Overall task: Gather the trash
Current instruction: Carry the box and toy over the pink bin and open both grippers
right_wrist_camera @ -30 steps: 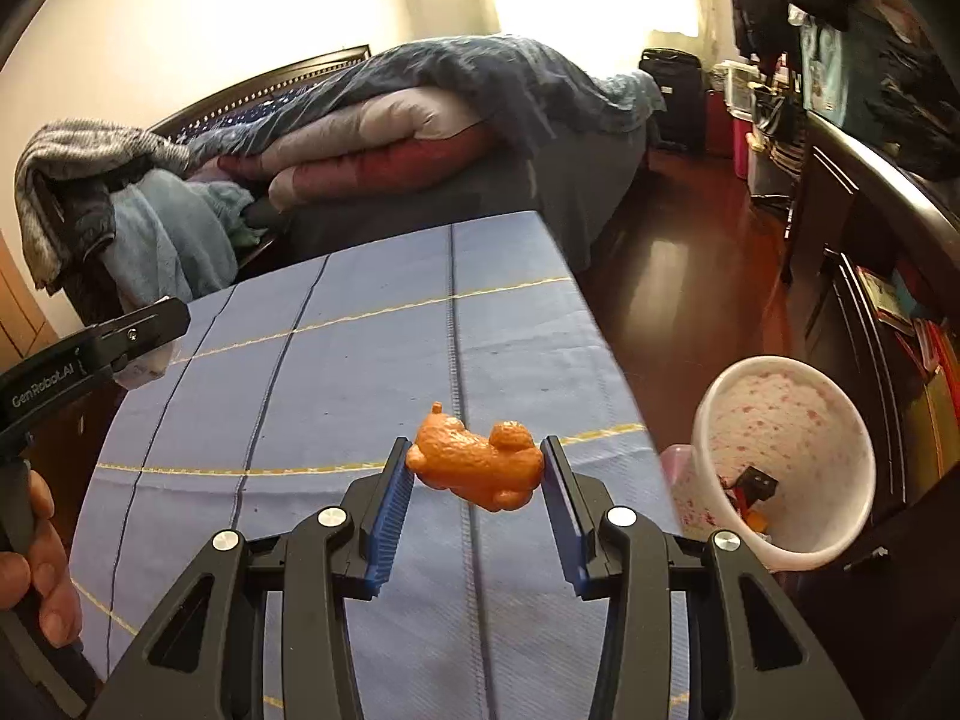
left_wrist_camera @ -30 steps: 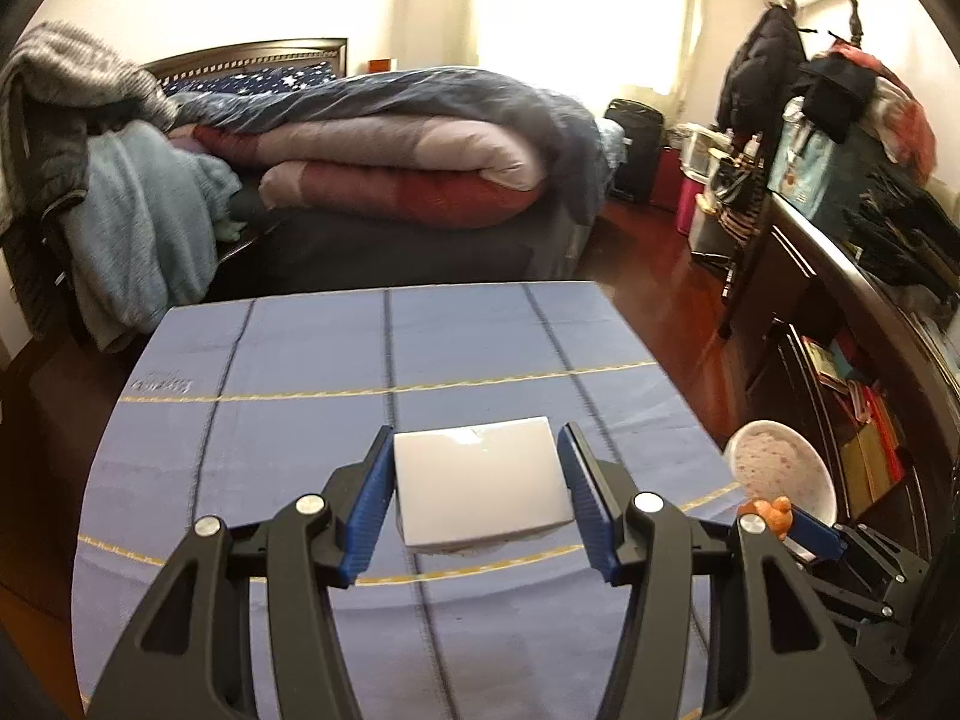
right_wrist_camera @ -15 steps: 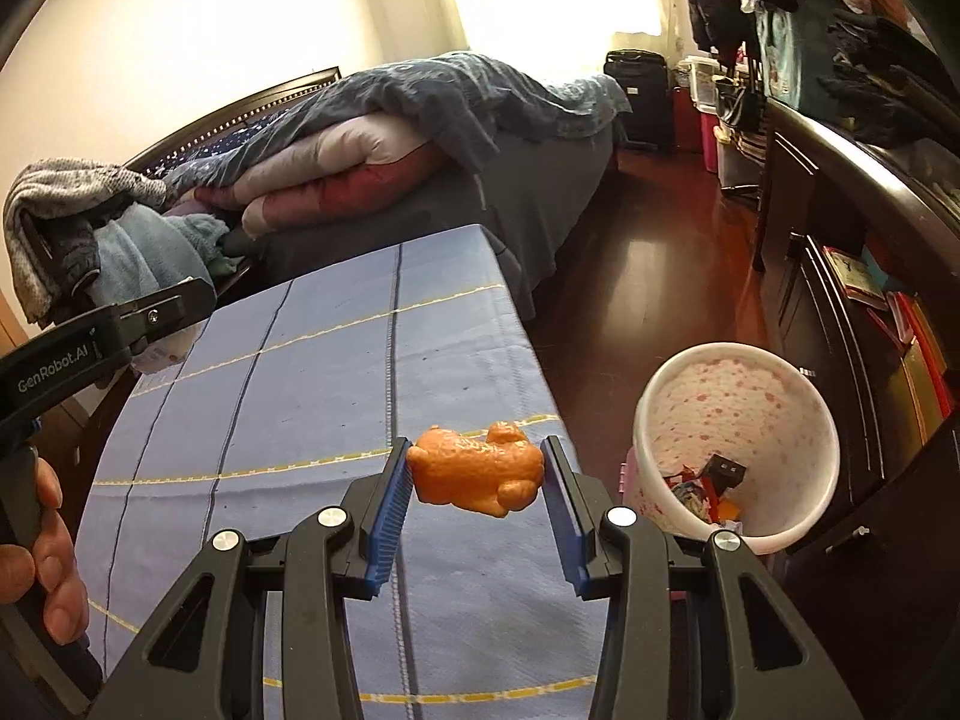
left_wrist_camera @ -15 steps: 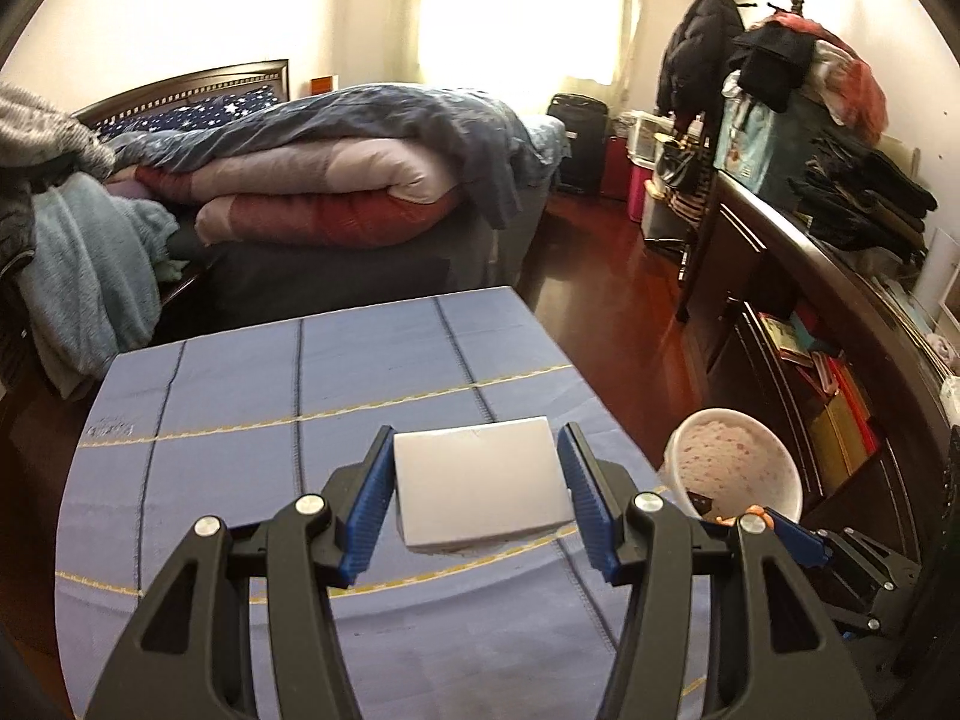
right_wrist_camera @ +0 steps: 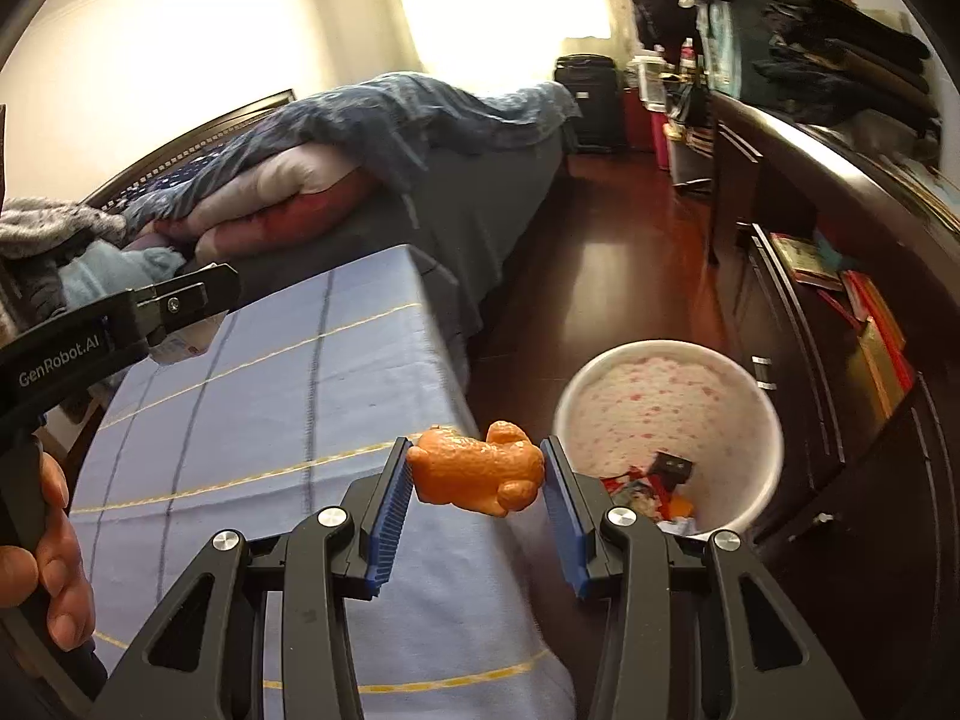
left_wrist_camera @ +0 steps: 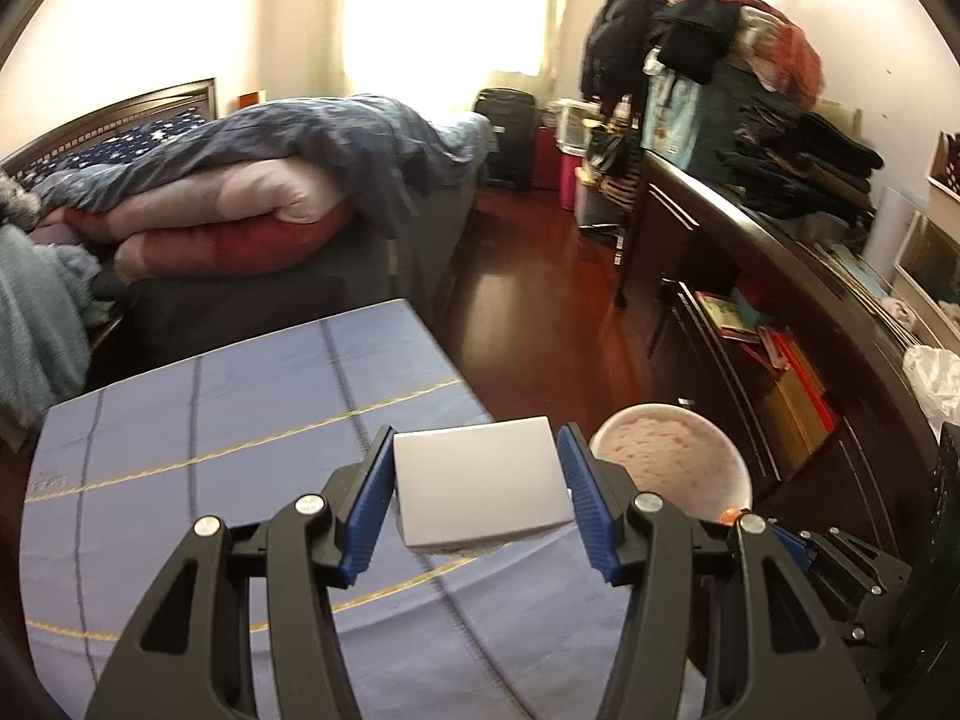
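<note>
My left gripper [left_wrist_camera: 477,495] is shut on a flat white packet [left_wrist_camera: 477,489], held above the right edge of the blue tablecloth [left_wrist_camera: 240,420]. My right gripper [right_wrist_camera: 477,474] is shut on an orange peel [right_wrist_camera: 477,471], held over the table's right edge, just left of the bin. The white bin with pink speckles [right_wrist_camera: 666,402] stands on the floor right of the table and holds some trash; it also shows in the left wrist view [left_wrist_camera: 672,459]. The left gripper's body shows in the right wrist view [right_wrist_camera: 120,324].
A bed with piled quilts [left_wrist_camera: 240,210] stands beyond the table. A dark cabinet with books [left_wrist_camera: 780,348] and clothes on top runs along the right. Red wooden floor [left_wrist_camera: 528,312] lies between the bed and the cabinet.
Both grippers have swung right, toward the bin, each still holding its item. The bin now lies closer and larger in both views.
</note>
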`<state>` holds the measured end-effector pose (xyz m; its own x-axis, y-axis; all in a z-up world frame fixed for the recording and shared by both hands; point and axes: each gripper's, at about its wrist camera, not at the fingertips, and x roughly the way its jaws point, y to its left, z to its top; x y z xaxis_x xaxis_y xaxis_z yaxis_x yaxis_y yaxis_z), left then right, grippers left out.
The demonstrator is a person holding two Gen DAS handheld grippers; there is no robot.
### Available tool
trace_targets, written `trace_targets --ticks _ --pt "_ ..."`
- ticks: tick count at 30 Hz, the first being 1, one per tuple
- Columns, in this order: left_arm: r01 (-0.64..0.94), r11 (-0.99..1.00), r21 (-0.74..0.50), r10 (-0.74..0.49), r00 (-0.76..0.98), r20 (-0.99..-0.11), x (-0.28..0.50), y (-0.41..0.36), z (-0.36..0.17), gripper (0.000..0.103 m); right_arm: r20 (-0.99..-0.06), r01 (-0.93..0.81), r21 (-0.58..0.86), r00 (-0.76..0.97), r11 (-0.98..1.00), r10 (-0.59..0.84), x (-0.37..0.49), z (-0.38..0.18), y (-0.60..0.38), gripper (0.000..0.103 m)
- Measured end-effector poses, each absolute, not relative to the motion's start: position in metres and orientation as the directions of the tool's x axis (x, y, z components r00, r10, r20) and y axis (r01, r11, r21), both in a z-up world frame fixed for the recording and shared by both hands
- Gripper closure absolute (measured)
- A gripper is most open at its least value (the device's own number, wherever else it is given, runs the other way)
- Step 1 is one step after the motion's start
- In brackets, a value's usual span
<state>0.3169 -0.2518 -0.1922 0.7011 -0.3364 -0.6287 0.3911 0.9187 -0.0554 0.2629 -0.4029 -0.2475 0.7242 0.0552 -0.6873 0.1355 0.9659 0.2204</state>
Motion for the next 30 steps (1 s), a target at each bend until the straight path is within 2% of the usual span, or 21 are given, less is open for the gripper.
trace_targets --ticks 14,30 --pt "0.534 0.844 -0.047 -0.435 0.63 -0.643 0.331 -0.337 -0.214 0.048 -0.716 0.325 0.18 0.69 0.928 -0.103 0.261 -0.267 -0.474 0.059" --pt "0.625 0.777 -0.077 -0.493 0.528 -0.691 0.36 -0.415 -0.25 0.048 -0.75 0.444 0.137 0.631 0.885 -0.201 0.273 -0.299 -0.52 0.059"
